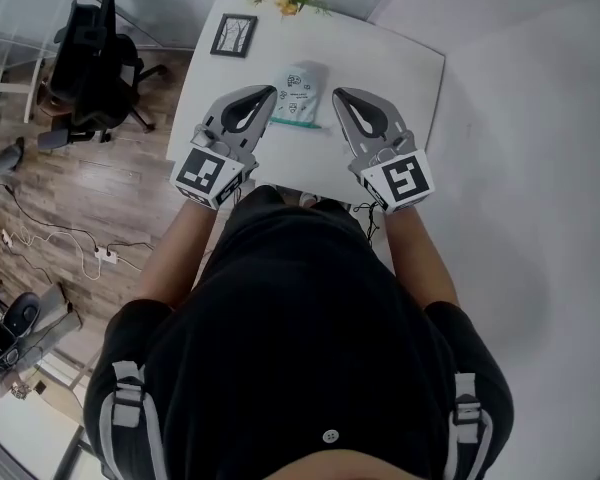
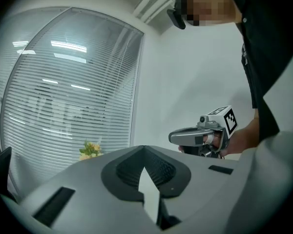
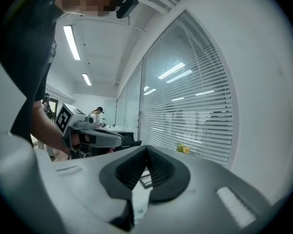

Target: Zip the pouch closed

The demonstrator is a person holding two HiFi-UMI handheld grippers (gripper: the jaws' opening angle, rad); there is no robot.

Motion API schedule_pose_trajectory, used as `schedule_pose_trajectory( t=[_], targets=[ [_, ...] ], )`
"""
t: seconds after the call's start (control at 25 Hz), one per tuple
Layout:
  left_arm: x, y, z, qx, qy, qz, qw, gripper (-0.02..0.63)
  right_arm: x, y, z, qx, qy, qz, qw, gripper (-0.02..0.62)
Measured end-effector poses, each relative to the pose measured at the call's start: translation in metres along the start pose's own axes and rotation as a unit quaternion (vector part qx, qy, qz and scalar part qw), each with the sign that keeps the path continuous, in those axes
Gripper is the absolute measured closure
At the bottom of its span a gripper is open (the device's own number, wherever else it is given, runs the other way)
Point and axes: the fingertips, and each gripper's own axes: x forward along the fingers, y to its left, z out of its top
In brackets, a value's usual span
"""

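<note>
Pouch (image 1: 300, 92) flat on desk (image 1: 405, 68), dead ahead between tips of both tongs in head view. Long axis runs away from person, teal edge nearest. Left tongs (image 1: 270, 92) pressed together, empty. Right tongs (image 1: 337, 94) likewise. Neither clearly nearer; both seem raised above pouch.

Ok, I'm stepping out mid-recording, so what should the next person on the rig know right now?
Left tongs: shut, empty, held above the table.
Right tongs: shut, empty, likewise above it.
Pouch: lying on the table, seen between both tips, held by neither.
Done: can't say; the zip's state can't be made out.
Left: check the zip; close it if open.
</note>
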Motion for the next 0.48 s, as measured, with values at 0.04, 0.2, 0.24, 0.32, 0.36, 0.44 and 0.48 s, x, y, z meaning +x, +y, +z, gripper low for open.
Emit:
schedule_pose_trajectory(
  t=[0.04,0.2,0.24,0.32,0.36,0.44,0.48],
  targets=[
    [0.000,-0.003,0.006,0.002,-0.006,-0.002,1.0000,0.598,-0.001,0.001,0.006,-0.004,-0.005,0.000,1.000,0.584],
    [0.004,-0.006,0.022,0.008,-0.028,-0.002,0.9996,0.598,-0.003,0.002,0.013,-0.013,-0.014,-0.001,1.000,0.584],
    [0.005,-0.006,0.024,0.009,-0.030,-0.001,0.9995,0.598,-0.003,0.002,0.013,-0.012,-0.015,-0.001,1.000,0.584],
    [0.007,-0.006,0.025,0.014,-0.030,0.000,0.9995,0.598,-0.002,0.003,0.014,-0.008,-0.018,-0.001,1.000,0.584],
    [0.008,-0.007,0.025,0.016,-0.030,0.000,0.9994,0.598,-0.003,0.004,0.014,-0.005,-0.019,0.000,1.000,0.584],
    [0.009,-0.009,0.027,0.021,-0.031,0.001,0.9993,0.598,-0.004,0.005,0.014,-0.003,-0.021,0.002,1.000,0.584],
    [0.009,-0.009,0.027,0.022,-0.031,0.001,0.9993,0.598,-0.004,0.005,0.014,-0.003,-0.022,0.003,1.000,0.584]
  ],
)
